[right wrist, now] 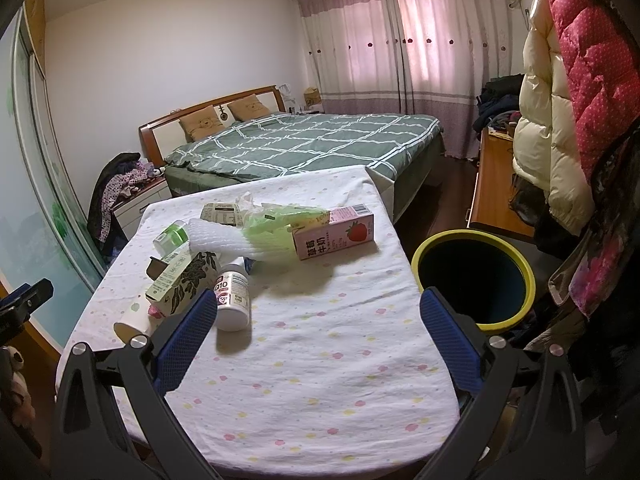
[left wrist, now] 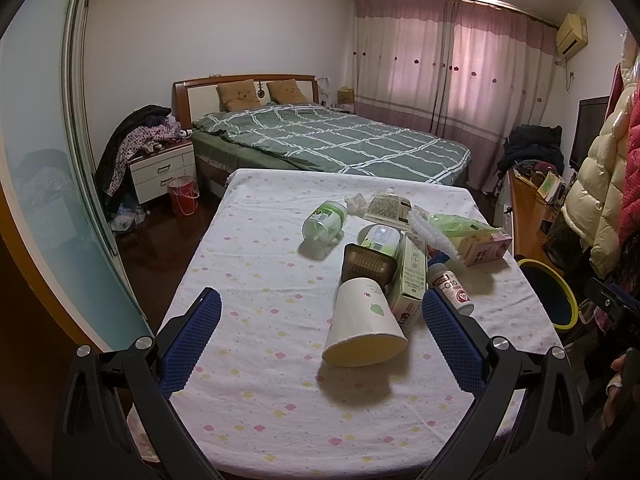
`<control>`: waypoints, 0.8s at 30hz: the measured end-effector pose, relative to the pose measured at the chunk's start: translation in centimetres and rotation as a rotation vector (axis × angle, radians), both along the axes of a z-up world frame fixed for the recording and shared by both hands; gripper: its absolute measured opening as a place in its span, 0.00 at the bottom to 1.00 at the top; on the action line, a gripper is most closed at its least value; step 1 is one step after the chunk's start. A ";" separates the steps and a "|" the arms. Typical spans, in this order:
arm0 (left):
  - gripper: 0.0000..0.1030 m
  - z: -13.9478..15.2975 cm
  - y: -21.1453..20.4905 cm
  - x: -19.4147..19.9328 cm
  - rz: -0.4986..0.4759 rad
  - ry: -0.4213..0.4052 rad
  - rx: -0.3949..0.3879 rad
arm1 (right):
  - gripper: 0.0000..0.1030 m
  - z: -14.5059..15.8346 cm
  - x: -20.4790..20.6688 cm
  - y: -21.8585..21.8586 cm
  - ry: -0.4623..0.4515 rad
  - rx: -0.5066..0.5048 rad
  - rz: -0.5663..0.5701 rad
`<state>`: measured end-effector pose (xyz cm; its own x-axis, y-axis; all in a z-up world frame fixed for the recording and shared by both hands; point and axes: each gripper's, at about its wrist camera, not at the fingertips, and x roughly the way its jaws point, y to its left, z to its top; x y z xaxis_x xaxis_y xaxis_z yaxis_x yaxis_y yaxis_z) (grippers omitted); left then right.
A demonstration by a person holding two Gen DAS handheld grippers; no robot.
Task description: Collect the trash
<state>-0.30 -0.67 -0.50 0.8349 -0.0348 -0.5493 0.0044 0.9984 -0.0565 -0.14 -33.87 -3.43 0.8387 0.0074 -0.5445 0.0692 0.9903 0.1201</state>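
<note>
A heap of trash lies on the table's flowered white cloth [left wrist: 256, 320]. In the left wrist view a paper cup [left wrist: 366, 326] lies on its side just ahead of my left gripper [left wrist: 320, 298], which is open and holds nothing. Behind the cup are a brown tray [left wrist: 366, 264], a green-and-white box [left wrist: 410, 276], two green-labelled bottles [left wrist: 324, 222] and a white pill bottle [left wrist: 452, 286]. My right gripper [right wrist: 319, 296] is open and empty over the cloth [right wrist: 340, 360]. The pill bottle [right wrist: 233, 300] stands by its left finger. A pink strawberry milk carton [right wrist: 334, 232] lies farther back.
A dark bin with a yellow-green rim [right wrist: 474, 276] stands on the floor off the table's right edge. White [right wrist: 212, 236] and green [right wrist: 280, 220] foam nets lie among the trash. Beyond are a bed [left wrist: 320, 140], a nightstand [left wrist: 162, 168], a wooden desk [right wrist: 492, 192] and hanging coats [right wrist: 560, 120].
</note>
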 end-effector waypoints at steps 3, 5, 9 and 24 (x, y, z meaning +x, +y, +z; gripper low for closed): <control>0.96 -0.1 0.0 0.0 0.000 -0.001 0.001 | 0.94 0.0 0.0 0.0 -0.001 0.003 0.001; 0.96 0.0 0.0 0.1 0.000 0.000 -0.001 | 0.94 0.0 0.0 0.0 -0.001 0.000 -0.001; 0.96 -0.1 0.0 0.1 0.001 0.002 -0.001 | 0.94 0.0 0.0 0.0 0.001 0.004 0.000; 0.96 -0.3 -0.1 0.1 0.000 0.001 -0.005 | 0.94 -0.2 0.3 0.1 0.008 0.011 0.000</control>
